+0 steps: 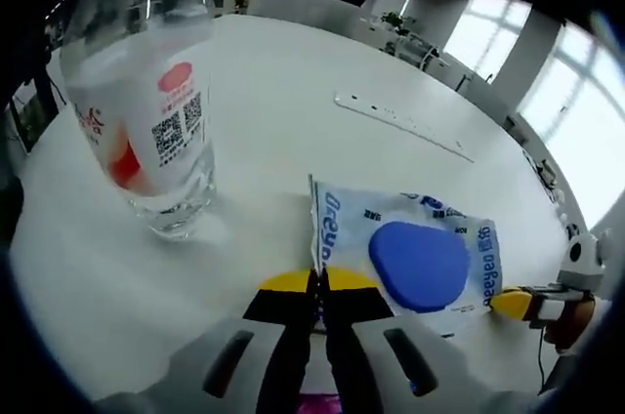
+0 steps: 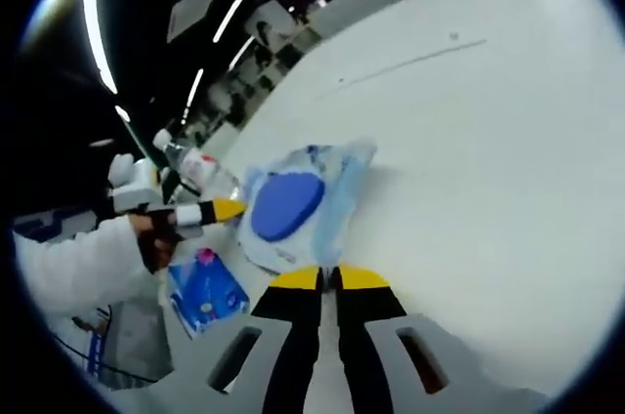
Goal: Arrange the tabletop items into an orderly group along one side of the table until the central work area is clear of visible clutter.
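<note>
Left gripper view: wipes pack (image 1: pixel 415 256) edge pinched in left claw (image 1: pixel 318 289).

White table (image 1: pixel 293 92) (bottle (image 1: pixel 146 111), packet (image 1: pixel 415 258))

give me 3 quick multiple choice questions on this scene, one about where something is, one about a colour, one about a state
1. In the left gripper view, where does the water bottle stand relative to the wipes pack?
A. to its left
B. on top of it
C. to its right

2. What colour is the oval lid on the wipes pack?
A. red
B. blue
C. green

3. How does the left gripper stand?
A. wide open above the table
B. shut on the bottle
C. shut on the edge of the wipes pack

Answers:
1. A, the bottle stands upright on the white table, left of the flat pack.
2. B, the lid is solid blue in both views.
3. C, its yellow-tipped jaws meet on the pack's near edge; the right gripper looks shut on the pack's other side.
</note>
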`<state>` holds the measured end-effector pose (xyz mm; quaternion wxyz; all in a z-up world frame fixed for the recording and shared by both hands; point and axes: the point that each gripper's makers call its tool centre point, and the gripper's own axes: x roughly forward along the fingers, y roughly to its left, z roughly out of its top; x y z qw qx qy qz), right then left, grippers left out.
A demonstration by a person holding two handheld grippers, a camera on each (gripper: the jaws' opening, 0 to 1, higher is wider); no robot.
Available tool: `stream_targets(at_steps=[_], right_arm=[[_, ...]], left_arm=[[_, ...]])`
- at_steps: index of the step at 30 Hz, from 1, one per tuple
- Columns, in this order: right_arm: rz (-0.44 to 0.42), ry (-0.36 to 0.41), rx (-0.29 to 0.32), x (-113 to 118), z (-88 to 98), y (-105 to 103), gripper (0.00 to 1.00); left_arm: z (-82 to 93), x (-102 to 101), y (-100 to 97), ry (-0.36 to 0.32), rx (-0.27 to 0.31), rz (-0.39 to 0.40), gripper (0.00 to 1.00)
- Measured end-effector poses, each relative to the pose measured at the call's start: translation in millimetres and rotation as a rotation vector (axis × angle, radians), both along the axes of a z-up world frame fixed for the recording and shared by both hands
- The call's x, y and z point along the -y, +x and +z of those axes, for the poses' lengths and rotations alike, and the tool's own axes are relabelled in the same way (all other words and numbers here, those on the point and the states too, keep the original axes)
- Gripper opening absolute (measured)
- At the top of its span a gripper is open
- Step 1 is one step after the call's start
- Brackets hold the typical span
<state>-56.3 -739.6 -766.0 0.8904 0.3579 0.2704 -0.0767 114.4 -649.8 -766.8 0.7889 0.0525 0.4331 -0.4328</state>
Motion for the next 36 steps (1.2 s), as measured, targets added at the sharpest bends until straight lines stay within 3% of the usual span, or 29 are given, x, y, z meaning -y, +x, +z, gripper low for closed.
stream_targets(at_steps=[2,5,10,12,16,19,21,27,32,36], right_arm=[[0.021,-0.097,0.02,7,7.5,-1,0.19],[0.045,-0.194,0.045,9,23.2,-9,0.23],[0.002,-0.189,0.09,5,39.1,-31,0.33],[-0.014,-0.159,0.16,0,49.9,-38,0.37],[-0.041,-0.106,0.168,-6,51.4,-57,0.59],[-0.046,-0.114,0.179,-8,58.3,-69,0.67],[-0.022,-0.146,0.181,-10,64.2,-77,0.72],[-0.033,-0.132,0.184,-14,72.7,-101,0.78],[-0.017,-0.22,0.1,-14,64.1,-125,0.76],[-0.052,-0.223,0.087,-12,60.2,-145,0.76]], left_arm=[[0.2,0,0.0,-0.008,-0.002,-0.003,0.0],[2.1,-3,1.8,-0.017,-0.026,0.013,0.04],[18.9,-3,0.3,-0.035,0.03,-0.014,0.15],[28.9,-5,-2.2,-0.044,0.056,-0.018,0.23],[46.9,-8,-12.0,-0.105,0.051,-0.013,0.37],[57.7,-14,-23.5,-0.143,0.024,-0.018,0.56],[67.2,-20,-28.1,-0.162,0.052,-0.023,0.68],[85.0,-42,-44.4,-0.146,0.086,-0.083,0.82],[100.4,-68,-49.5,-0.106,0.145,-0.1,0.91],[111.0,-85,-50.7,-0.107,0.168,-0.091,0.88]])
